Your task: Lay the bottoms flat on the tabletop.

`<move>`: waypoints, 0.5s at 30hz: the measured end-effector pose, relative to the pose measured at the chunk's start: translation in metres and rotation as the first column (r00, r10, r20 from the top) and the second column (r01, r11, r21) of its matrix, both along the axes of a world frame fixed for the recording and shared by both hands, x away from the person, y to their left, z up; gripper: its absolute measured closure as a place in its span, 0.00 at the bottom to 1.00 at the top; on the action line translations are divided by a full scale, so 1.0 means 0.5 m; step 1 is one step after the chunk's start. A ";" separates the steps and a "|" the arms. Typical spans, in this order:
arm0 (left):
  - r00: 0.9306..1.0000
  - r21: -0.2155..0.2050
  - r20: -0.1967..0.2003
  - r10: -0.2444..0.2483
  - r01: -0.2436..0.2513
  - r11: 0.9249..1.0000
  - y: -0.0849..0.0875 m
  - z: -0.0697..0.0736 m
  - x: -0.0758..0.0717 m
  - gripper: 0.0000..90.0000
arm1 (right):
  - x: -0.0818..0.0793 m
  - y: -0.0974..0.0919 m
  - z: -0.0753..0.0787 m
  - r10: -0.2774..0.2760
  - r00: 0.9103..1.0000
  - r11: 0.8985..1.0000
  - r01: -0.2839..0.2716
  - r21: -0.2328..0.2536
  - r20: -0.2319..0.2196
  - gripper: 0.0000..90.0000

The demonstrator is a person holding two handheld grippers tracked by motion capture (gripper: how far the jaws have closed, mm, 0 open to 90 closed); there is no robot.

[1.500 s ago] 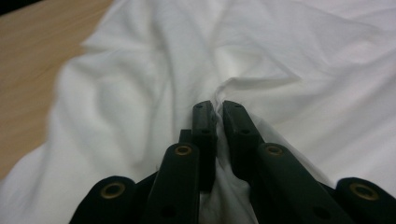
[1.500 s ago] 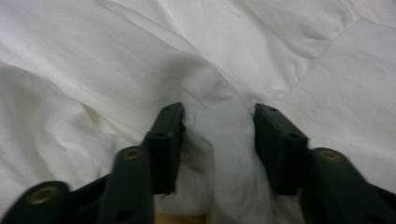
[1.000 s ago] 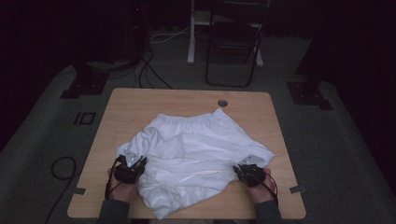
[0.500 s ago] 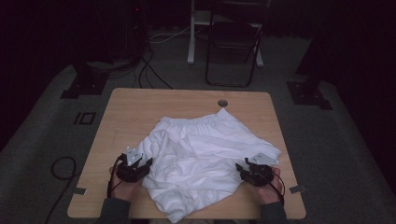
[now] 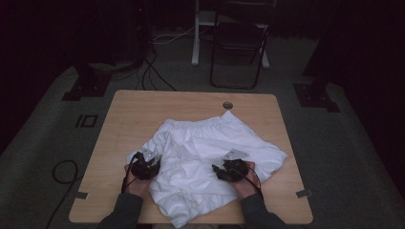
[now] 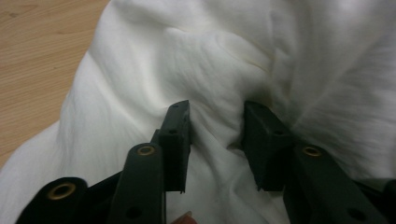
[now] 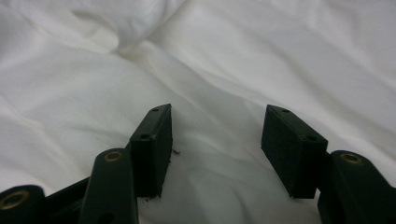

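My left gripper [image 5: 146, 163] rests low on the cloth, its jaws parted after closing a little just now, a soft ridge of fabric rising between the pads, though I cannot tell if they press it. My right gripper [image 5: 230, 168] lies level beside it, its jaws just opened wide over smooth fabric, gripping nothing. Under and ahead of both sprawl the crumpled white cotton shorts [image 5: 205, 157], gathered waistband farthest from me, long axis crosswise, on the pale wooden table [image 5: 143, 107].
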State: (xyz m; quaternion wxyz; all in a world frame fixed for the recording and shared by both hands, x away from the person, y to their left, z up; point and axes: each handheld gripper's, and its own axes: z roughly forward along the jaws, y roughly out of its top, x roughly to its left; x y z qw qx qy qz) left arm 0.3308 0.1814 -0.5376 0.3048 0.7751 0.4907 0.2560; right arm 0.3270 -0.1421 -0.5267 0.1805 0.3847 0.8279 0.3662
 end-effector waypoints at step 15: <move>0.997 0.041 0.023 0.079 -0.080 0.996 0.024 -0.002 0.058 0.83 | -0.041 -0.016 -0.005 0.005 0.999 0.998 -0.009 -0.067 -0.051 0.95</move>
